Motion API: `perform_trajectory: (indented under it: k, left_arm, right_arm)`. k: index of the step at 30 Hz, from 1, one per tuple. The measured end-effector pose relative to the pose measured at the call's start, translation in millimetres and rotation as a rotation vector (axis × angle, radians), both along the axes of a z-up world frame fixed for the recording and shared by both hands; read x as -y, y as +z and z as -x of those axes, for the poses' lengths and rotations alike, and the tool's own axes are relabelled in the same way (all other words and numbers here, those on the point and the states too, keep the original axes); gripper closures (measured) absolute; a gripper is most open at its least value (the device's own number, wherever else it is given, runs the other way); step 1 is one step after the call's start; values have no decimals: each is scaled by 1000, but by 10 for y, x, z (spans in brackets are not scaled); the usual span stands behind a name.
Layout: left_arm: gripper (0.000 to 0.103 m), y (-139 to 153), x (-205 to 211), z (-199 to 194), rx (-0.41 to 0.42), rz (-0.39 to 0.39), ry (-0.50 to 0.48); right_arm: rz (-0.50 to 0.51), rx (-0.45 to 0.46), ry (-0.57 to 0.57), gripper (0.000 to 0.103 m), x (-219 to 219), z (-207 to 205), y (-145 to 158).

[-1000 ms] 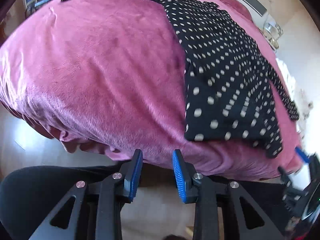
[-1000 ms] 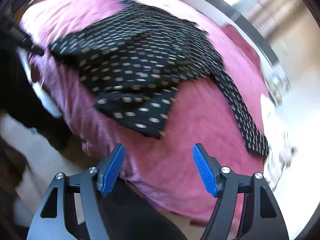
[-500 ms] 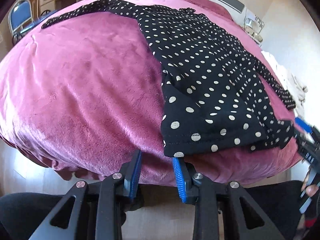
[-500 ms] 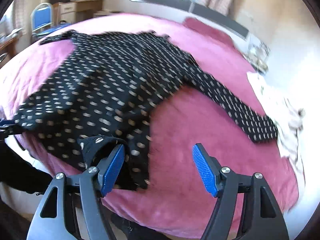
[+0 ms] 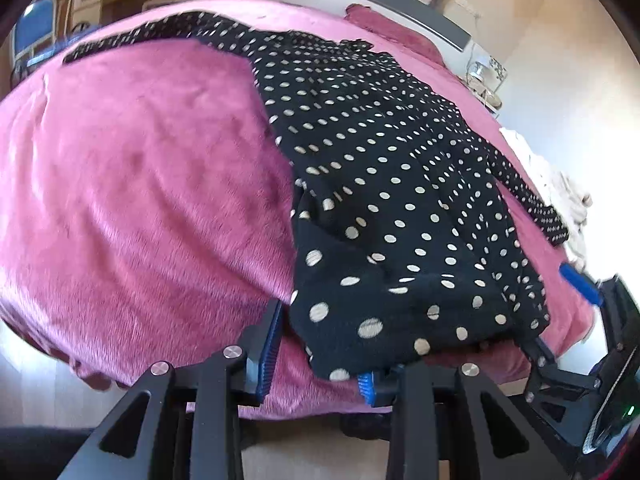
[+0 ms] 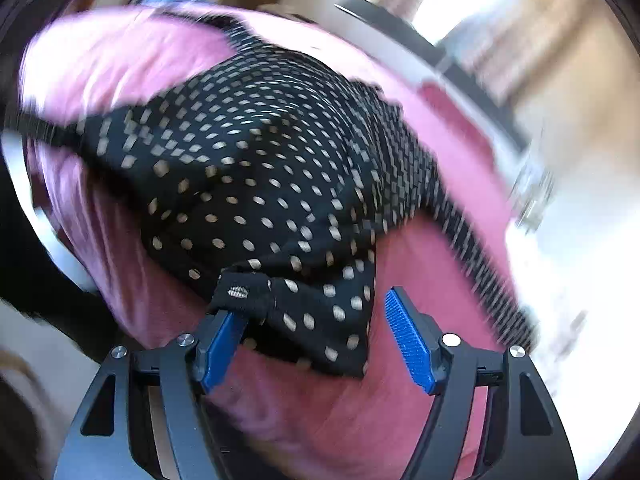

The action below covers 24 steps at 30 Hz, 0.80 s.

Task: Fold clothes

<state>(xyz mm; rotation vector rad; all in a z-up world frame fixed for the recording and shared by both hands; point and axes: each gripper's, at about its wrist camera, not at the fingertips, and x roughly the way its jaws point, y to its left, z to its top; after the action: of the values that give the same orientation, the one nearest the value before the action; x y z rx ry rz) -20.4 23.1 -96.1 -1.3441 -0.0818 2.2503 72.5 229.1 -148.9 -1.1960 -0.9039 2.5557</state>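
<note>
A polka-dot garment (image 5: 384, 184) is lying unfolded on the bed (image 5: 140, 184). The left claw (image 5: 318, 354), part-open, and the right claw (image 6: 316, 340), closing, are straddling its hem, neither gripping yet.

Black polka-dot garment (image 5: 392, 184), long sleeves spread, lying rumpled on pink bed, hem at near edge

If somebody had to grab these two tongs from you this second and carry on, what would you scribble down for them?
Left tongs: part open at the near hem of the polka-dot garment; the hem drapes over one pad, no clamp visible.
Right tongs: closing, the other hem corner between the pads, not yet pinched.
The garment lies spread on the pink blanket, sleeves out to both sides.
Done: laid out, tongs at both near corners.
Left: grip both corners, fold, tuck the sleeves.
</note>
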Motion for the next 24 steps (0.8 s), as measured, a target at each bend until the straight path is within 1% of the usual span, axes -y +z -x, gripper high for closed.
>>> perform_trajectory:
  k: [1, 2, 3, 4, 6, 8, 9, 10, 11, 12, 13, 15, 16, 17, 18, 19, 22, 24]
  left_arm:
    - [71, 2, -27, -3, -12, 4, -11]
    - [71, 5, -54, -5, -24, 7, -23]
    - [71, 7, -81, -8, -36, 10, -34]
    - [71, 10, -108, -11, -48, 14, -46]
    - [71, -10, -120, -5, -50, 18, -56]
    - [71, -29, -123, 36, -43, 4, -55]
    - [71, -35, -113, 61, -36, -9, -51]
    - [71, -41, -104, 85, -29, -22, -47]
    - [71, -42, -68, 76, -23, -29, -44]
    - [71, -42, -52, 83, -19, -39, -38]
    - [71, -43, -37, 91, -15, -49, -31]
    - [71, -41, -17, 101, -7, -65, -21]
    - [71, -39, 9, 114, 0, -82, -12]
    - [71, -36, 35, 128, 6, -100, -2]
    - [71, -36, 60, 142, 12, -114, 7]
    - [71, -36, 102, 164, 22, -137, 24]
    - [71, -5, 210, 197, 13, -161, 74]
    - [71, -8, 205, 210, -1, -140, 84]
  right_arm:
    - [-55, -5, 11, 42, 66, 23, -46]
    - [-78, 5, 8, 76, 92, 60, -90]
    - [-78, 19, 0, 97, 82, 88, -118]
    - [-74, 31, -8, 97, 64, 112, -142]
    - [22, 45, -39, 98, -66, 136, -114]
    - [119, 22, -79, 98, -220, 131, -5]
    - [225, -6, -124, 98, -374, 111, 113]
    - [398, -46, -193, 98, -616, 68, 256]
    - [537, -81, -249, 98, -829, 29, 339]
    - [680, -121, -320, 98, -1085, -33, 391]
    - [800, -157, -385, 98, -1324, -104, 406]
    - [996, -223, -507, 98, -1748, -268, 358]
    - [1055, -245, -553, 98, -1907, -334, 325]
    - [1101, -263, -593, 98, -2048, -394, 291]
    - [1113, -272, -614, 98, -2130, -430, 280]
    - [1114, -278, -628, 98, -2192, -457, 277]
    - [1120, -298, -640, 98, -2290, -475, 295]
    - [1109, -302, -634, 98, -2272, -495, 320]
